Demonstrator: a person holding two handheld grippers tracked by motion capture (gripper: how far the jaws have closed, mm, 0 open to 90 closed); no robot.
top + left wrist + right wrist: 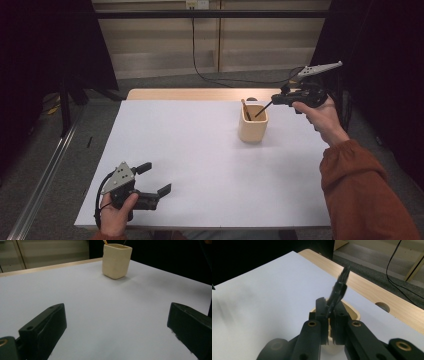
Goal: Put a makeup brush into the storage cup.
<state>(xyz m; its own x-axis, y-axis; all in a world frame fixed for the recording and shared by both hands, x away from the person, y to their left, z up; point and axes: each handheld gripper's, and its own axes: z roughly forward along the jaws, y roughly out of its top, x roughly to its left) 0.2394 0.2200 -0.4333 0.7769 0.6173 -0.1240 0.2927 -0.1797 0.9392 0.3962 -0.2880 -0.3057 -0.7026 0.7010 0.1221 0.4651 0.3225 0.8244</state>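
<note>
One white table [200, 165] lies under us, and one cream cup [253, 124] stands on it toward the far right side. Two sticks are in that cup, we count: one wooden stick [245, 109] leaning at its left rim, and one black pen [263, 109] slanting in from the right. Two grippers are up. Our right gripper [274, 100] hangs beside the cup's rim, jaws pressed tight on the black pen's upper end. Our left gripper [154, 179] sits low at the near left corner, jaws spread wide with nothing between them.
</note>
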